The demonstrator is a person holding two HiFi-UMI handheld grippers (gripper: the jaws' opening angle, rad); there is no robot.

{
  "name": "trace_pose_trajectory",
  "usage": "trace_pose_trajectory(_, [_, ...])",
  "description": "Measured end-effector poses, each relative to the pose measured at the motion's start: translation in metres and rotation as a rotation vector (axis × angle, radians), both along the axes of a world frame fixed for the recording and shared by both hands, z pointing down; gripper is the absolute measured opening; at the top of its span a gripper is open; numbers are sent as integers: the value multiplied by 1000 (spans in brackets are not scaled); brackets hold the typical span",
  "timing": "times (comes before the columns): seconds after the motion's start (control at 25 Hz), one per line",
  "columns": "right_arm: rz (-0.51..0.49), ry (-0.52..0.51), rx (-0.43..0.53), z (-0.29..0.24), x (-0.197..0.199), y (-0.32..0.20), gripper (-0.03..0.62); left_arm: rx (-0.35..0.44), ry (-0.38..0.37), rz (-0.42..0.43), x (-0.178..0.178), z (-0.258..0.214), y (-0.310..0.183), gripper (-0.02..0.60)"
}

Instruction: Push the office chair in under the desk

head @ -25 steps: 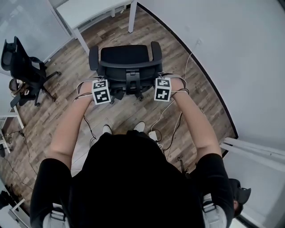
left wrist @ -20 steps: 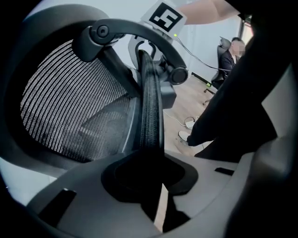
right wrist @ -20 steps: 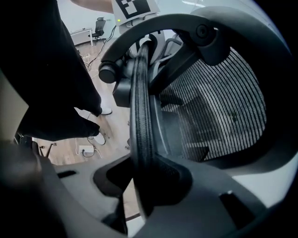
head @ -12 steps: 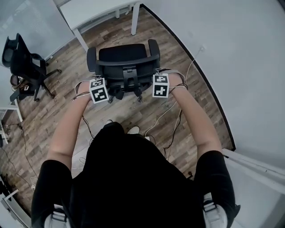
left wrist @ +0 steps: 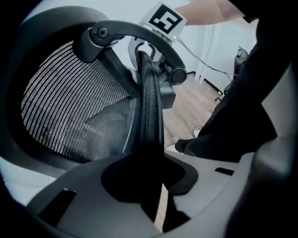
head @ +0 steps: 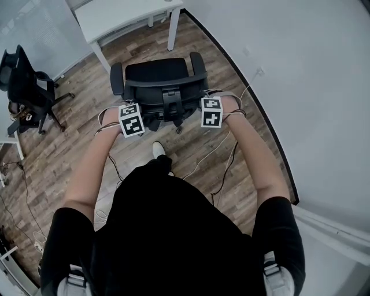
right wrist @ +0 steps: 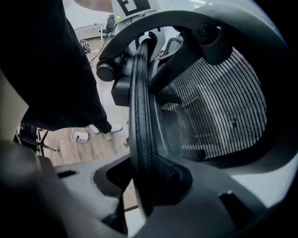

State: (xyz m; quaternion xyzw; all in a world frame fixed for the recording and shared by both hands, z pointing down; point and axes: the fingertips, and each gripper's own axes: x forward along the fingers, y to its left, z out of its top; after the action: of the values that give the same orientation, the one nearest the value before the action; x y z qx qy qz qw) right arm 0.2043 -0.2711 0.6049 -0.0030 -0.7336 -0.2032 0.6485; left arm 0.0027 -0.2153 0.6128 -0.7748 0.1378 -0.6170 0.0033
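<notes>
A black mesh-backed office chair [head: 159,74] stands on the wood floor just short of the white desk [head: 124,14], its seat facing the desk. My left gripper [head: 133,117] is shut on the left edge of the backrest [left wrist: 148,102]. The right gripper [head: 210,110] is shut on the right edge of the backrest [right wrist: 139,111]. In the left gripper view the padded rim runs straight down between my left gripper [left wrist: 149,183] jaws. The right gripper view shows the same rim wedged in my right gripper [right wrist: 145,188]. The chair's base is mostly hidden under the seat.
A second black chair [head: 26,81] stands at the left. Cables [head: 217,147] trail over the floor by my feet. The white wall with its dark baseboard [head: 257,113] curves close on the right. A white frame [head: 332,222] lies at the lower right.
The chair and both grippers have moved a little closer to the desk. The person has stepped forward, one white shoe now showing instead of two. Both grips are unchanged.
</notes>
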Motion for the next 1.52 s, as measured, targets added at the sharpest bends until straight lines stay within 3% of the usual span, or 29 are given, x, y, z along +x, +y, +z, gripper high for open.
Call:
trace_pose_trajectory(0.2, [-5, 9, 10, 10, -5, 11, 112, 6, 6, -11, -4, 11, 13, 81])
trace_pose_trajectory(0.76, [-62, 17, 13, 13, 10, -32, 112, 12, 20, -71, 14, 14, -20, 84])
trace_pose_trajectory(0.96, [-103, 10, 20, 12, 7, -28, 112, 22, 23, -101, 12, 16, -11, 84])
trace_pose_trajectory(1.2, [-203, -9, 16, 13, 49, -122, 110, -13, 13, -203, 61, 15, -86, 86])
trace_pose_trajectory(1.52, [-311, -15, 22, 14, 66, -180, 110, -14, 13, -314, 91, 15, -123, 86])
